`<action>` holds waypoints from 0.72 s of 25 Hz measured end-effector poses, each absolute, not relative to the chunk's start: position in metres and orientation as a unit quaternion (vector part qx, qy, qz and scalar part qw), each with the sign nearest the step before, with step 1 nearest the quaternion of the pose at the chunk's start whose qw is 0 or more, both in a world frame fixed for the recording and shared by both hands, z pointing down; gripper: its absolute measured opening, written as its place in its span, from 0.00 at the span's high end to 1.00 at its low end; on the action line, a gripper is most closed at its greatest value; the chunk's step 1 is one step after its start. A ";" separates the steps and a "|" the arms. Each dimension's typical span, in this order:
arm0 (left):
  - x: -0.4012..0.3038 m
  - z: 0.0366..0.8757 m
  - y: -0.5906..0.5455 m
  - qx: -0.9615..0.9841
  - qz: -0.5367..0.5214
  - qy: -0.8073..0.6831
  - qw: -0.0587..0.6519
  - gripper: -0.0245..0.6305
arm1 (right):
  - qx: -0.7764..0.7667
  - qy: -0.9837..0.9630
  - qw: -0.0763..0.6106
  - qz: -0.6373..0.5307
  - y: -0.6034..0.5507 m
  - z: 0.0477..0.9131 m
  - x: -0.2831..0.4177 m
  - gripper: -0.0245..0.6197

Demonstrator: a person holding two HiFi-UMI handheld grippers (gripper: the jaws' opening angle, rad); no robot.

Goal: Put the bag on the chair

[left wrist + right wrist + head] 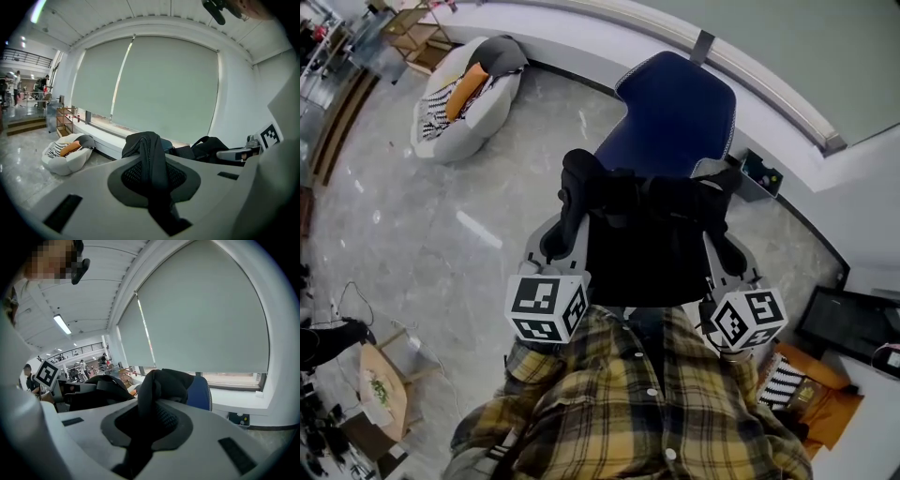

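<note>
Black fabric fills the middle of the head view: the bag (642, 246) is held up between the two claws, in front of the person's plaid shirt (628, 408). The left claw (565, 228) is at the bag's 9 o'clock side and the right claw (724, 246) at its 3 o'clock side, each with its marker cube (548, 307) nearest the body.

In the left gripper view the left claw (152, 174) is clamped on a dark mesh-backed strap (148, 146) of the bag, which rises in a fold above the jaws. In the right gripper view the right claw (149, 423) is clamped the same way on a bunched black strap of the bag (164, 380) — neither claw shows a gap beside the fabric.

The blue chair (675, 112) stands at 12 o'clock from the bag, its back toward the white window ledge (581, 33). The bag's far edge overlaps the near part of the seat in the head view; whether it touches the seat I cannot tell.

At 10 o'clock, well apart from the chair, a white beanbag (441, 131) lies on the pale marble floor (412, 216) with an orange cushion (467, 86) on it.
</note>
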State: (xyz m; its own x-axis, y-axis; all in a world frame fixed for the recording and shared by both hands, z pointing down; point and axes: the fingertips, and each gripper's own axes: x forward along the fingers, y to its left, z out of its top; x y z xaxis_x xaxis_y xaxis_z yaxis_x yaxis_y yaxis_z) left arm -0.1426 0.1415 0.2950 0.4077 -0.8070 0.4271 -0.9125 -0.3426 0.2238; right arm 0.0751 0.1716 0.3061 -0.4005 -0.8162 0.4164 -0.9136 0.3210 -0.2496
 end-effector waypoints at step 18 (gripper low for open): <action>-0.131 0.314 0.092 0.816 0.130 -0.510 0.241 0.86 | 0.559 -0.780 0.107 0.260 0.129 0.325 0.090 0.88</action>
